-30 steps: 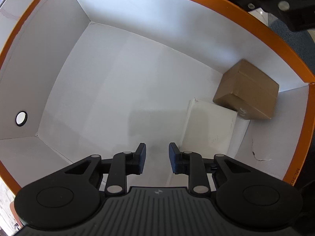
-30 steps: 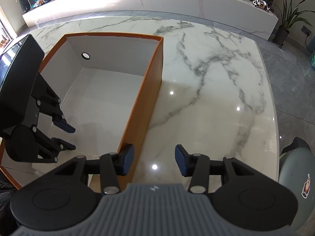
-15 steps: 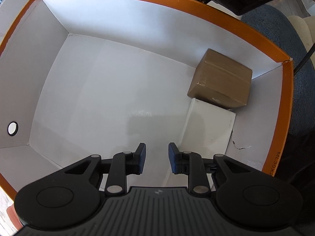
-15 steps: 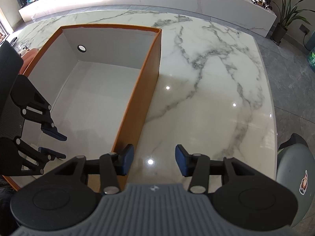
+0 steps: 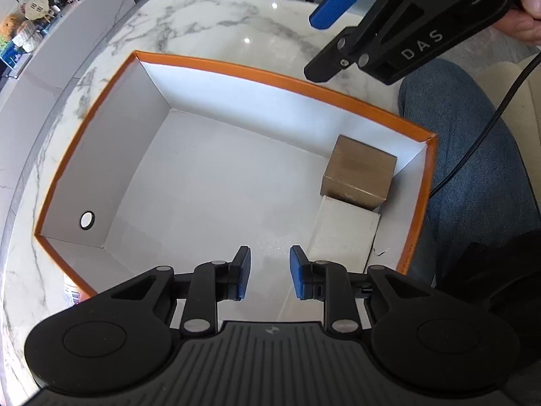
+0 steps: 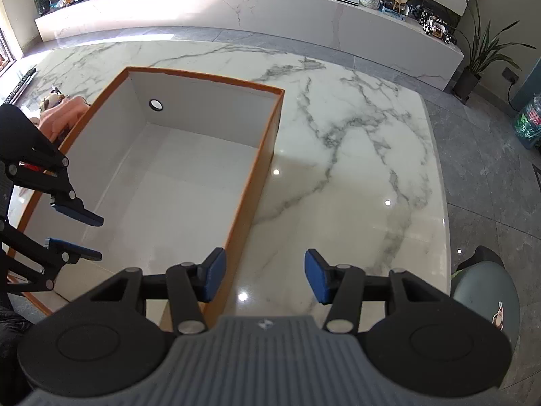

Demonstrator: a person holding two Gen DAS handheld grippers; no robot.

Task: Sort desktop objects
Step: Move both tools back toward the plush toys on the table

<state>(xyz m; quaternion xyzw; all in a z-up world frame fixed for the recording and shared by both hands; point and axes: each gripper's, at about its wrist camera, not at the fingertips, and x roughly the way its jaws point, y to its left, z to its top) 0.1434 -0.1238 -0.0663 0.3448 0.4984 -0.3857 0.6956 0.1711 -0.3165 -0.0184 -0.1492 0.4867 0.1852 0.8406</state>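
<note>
An orange box with white inside [image 5: 270, 74] stands on the marble table; it also shows in the right wrist view [image 6: 267, 135]. In its near right corner lie a brown cardboard box [image 5: 358, 172] and a white box [image 5: 345, 233]. My left gripper [image 5: 269, 272] is open and empty, raised above the box's near side; it also shows in the right wrist view [image 6: 81, 235]. My right gripper [image 6: 263, 279] is open and empty above the table just right of the box wall; it shows at the top of the left wrist view, cropped by the frame edge.
A pink soft toy [image 6: 62, 115] lies on the table left of the box. A small bottle [image 5: 72, 291] stands by the box's left corner. The marble table [image 6: 355, 169] stretches right of the box. A grey chair [image 6: 487, 291] stands at the table's near right corner.
My left gripper has risen out of the box and pulled back, so the whole box shows. My right gripper has lifted a little. Both stay open.
</note>
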